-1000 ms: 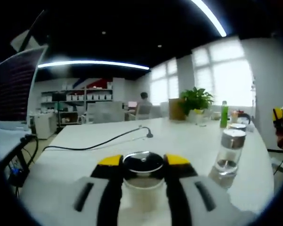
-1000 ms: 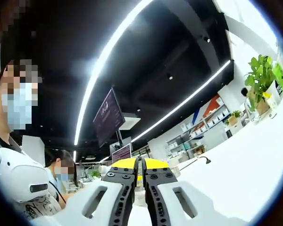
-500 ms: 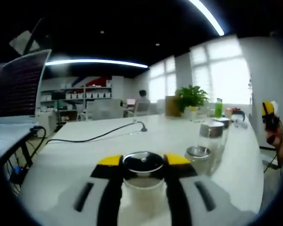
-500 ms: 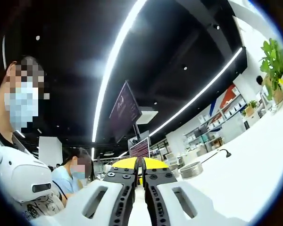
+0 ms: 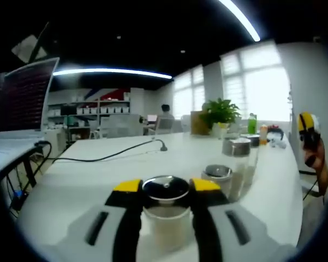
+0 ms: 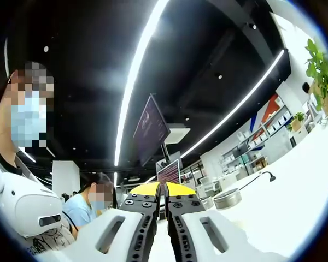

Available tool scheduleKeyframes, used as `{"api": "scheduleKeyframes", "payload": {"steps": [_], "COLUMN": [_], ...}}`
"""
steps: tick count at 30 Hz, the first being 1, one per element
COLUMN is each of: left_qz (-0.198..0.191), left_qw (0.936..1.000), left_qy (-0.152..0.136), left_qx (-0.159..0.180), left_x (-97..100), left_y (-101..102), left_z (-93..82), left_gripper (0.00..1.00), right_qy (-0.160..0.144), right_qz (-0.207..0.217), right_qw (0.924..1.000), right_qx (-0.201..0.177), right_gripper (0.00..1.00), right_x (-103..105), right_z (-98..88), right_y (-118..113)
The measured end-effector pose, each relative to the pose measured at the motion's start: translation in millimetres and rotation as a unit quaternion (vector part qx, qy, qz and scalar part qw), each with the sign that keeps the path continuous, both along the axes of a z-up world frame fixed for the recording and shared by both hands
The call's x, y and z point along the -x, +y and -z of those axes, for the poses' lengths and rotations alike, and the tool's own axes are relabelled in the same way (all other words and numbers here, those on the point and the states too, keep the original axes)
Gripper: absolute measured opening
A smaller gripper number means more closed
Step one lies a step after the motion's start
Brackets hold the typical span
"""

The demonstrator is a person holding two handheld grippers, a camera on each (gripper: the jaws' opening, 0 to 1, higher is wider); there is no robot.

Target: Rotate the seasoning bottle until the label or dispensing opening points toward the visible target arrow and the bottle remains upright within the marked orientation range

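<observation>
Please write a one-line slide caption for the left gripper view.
Left gripper shut on a clear seasoning bottle above a white table.

Both views bend strongly toward the edges. In the left gripper view, daylight floods the windows [image 5: 262, 84] at 2 o'clock, washing them out; the far room is soft. In the right gripper view, ceiling strip lights [image 6: 136, 82] glare against a dark ceiling, and the table [image 6: 284, 191] at 4 o'clock is overexposed.

Left gripper [image 5: 165, 188] fingers clamped round a bottle; right gripper [image 6: 165, 191] fingers together.
</observation>
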State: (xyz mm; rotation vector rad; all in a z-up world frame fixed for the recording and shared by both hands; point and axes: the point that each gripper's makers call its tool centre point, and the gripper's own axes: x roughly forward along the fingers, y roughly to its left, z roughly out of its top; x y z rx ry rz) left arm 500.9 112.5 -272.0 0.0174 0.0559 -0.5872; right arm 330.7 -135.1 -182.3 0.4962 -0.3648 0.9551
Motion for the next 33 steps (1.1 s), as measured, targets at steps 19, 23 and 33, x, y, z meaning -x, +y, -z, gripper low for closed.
{"api": "scheduleKeyframes", "payload": {"steps": [19, 23, 33], "left_qz": [-0.018, -0.017, -0.006], "left_qw": [0.9995, 0.9994, 0.9994], "left_qy": [-0.027, -0.027, -0.032], "left_qx": [0.002, 0.008, 0.015], "left_x": [1.2, 1.1, 3.8], "left_y": [0.4, 0.5, -3.4], "left_z": [10.4, 10.9, 11.3], "left_gripper": [0.35, 0.35, 0.35], "right_qy": [-0.001, -0.002, -0.001], "right_qz": [0.012, 0.013, 0.017], "right_qw": [0.9999, 0.9999, 0.9998], "right_qx": [0.0, -0.001, -0.004], "right_gripper": [0.0, 0.0, 0.0], "right_x": [-0.7, 0.2, 2.2], "right_z": [1.9, 1.8, 2.2], "right_y": [-4.5, -5.5, -7.9]}}
